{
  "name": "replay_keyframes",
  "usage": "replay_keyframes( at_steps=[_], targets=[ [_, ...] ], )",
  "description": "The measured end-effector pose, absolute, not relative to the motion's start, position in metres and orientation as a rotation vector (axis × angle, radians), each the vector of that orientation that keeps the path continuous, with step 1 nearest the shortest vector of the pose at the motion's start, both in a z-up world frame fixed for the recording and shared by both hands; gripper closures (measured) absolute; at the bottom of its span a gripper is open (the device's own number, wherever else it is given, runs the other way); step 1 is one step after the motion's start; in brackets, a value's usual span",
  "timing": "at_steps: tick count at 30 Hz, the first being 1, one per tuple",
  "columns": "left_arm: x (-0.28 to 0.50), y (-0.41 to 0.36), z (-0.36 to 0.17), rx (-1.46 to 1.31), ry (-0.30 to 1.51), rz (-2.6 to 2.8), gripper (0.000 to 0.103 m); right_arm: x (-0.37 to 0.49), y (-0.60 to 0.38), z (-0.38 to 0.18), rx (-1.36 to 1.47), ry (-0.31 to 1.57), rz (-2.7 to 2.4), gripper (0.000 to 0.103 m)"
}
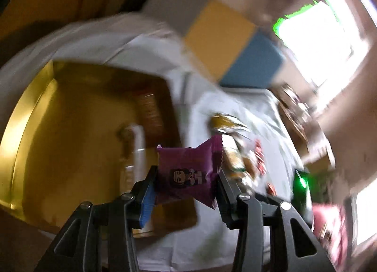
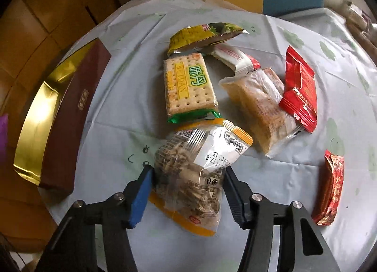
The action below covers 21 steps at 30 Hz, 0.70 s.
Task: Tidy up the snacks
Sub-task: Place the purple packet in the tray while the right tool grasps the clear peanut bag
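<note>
My left gripper [image 1: 187, 177] is shut on a purple snack packet [image 1: 188, 173] and holds it in the air above the gold-lined box [image 1: 47, 130], near its right edge; this view is blurred. My right gripper [image 2: 188, 177] is shut on a clear packet with yellow ends [image 2: 200, 177] at the near end of a snack pile on the table. The pile holds a cracker packet [image 2: 188, 83], a yellow-green bag [image 2: 200, 34], a white bar [image 2: 235, 56], a clear cake packet [image 2: 256, 107] and a red packet [image 2: 299, 85].
The dark red box with gold inside [image 2: 63, 116] stands at the table's left edge. A second red packet [image 2: 329, 182] lies alone at the right. A pale cloth [image 2: 306, 36] covers the table. Grey, yellow and blue panels [image 1: 219, 36] stand behind it.
</note>
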<state>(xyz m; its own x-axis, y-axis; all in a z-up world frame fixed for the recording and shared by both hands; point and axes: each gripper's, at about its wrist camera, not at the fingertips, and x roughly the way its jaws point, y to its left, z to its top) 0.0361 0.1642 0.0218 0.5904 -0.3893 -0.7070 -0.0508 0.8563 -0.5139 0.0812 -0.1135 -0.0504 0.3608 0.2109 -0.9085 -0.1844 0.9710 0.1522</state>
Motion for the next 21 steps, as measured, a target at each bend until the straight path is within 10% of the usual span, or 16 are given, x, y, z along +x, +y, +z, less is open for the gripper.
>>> replay_keyframes(
  at_steps=[21],
  targets=[
    [0.051, 0.156, -0.013, -0.468, 1.055, -0.062, 0.044, 0.068, -0.125, -0.051, 0.003, 1.155, 0.311, 0.043]
  ],
)
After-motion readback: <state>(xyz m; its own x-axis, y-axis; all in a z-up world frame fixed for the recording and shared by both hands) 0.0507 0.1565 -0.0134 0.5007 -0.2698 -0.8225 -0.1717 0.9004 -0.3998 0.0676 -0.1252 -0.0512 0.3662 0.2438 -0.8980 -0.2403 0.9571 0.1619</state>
